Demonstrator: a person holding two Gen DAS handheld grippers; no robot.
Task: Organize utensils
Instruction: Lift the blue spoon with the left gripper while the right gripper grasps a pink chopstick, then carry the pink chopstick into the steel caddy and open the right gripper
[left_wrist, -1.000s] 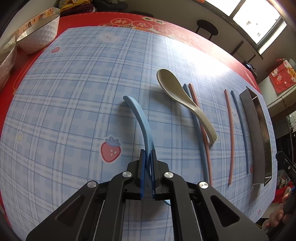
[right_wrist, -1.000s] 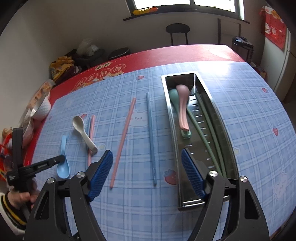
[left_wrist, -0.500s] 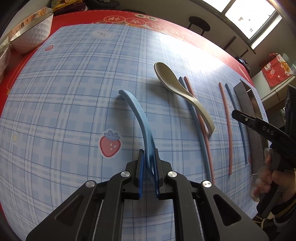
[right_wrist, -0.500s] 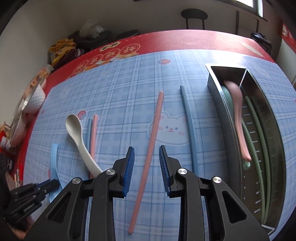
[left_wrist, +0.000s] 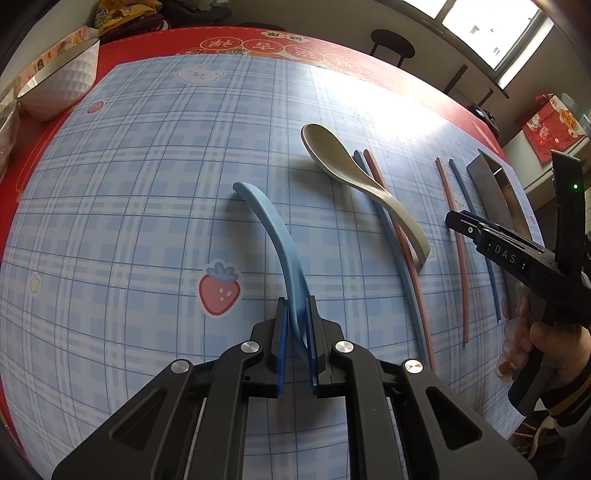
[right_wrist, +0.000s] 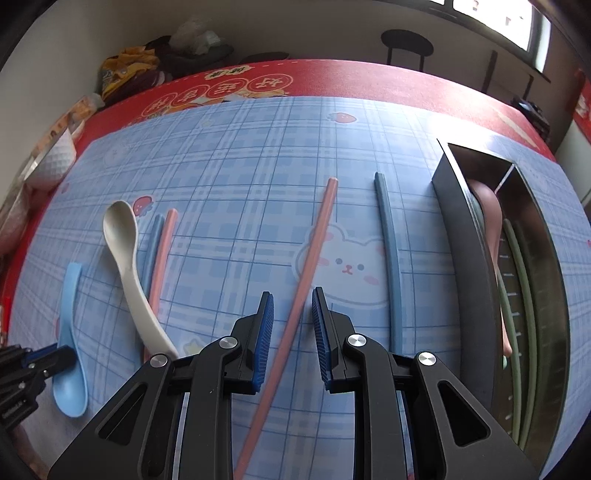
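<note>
From the left wrist view, the left gripper (left_wrist: 296, 328) has its jaws nearly closed on the blue spoon (left_wrist: 275, 236). The pads press the spoon at the bowl end, and the handle runs away from the camera, curving up and to the left, with its far tip on the plaid mat (left_wrist: 129, 206). To the right lies the beige spoon (left_wrist: 354, 177), its bowl at the far end and its handle pointing toward the near right; it rests across a blue chopstick (left_wrist: 397, 258) and a pink chopstick (left_wrist: 402, 243) that lie side by side. Further right, a second pink chopstick (left_wrist: 458, 251) and a second blue chopstick (left_wrist: 476, 236) lie nearly parallel, long axis away from the camera. The steel tray (left_wrist: 495, 195) is beyond them. A hand (left_wrist: 535, 343) at the right edge holds the right gripper (left_wrist: 452, 218).

From the right wrist view, the right gripper (right_wrist: 292, 325) has its jaws closing, with a gap on both sides of the second pink chopstick (right_wrist: 314, 254); the pads do not touch it yet. This chopstick runs from the near bottom up to the far right. The second blue chopstick (right_wrist: 389, 258) lies just right of it, apart. The tray (right_wrist: 469, 258) holds a pink spoon (right_wrist: 493, 225) and green chopsticks (right_wrist: 517, 266), all lengthwise. At the left are the beige spoon (right_wrist: 125, 251) and the blue spoon (right_wrist: 70, 332), held by the left gripper (right_wrist: 55, 354).
</note>
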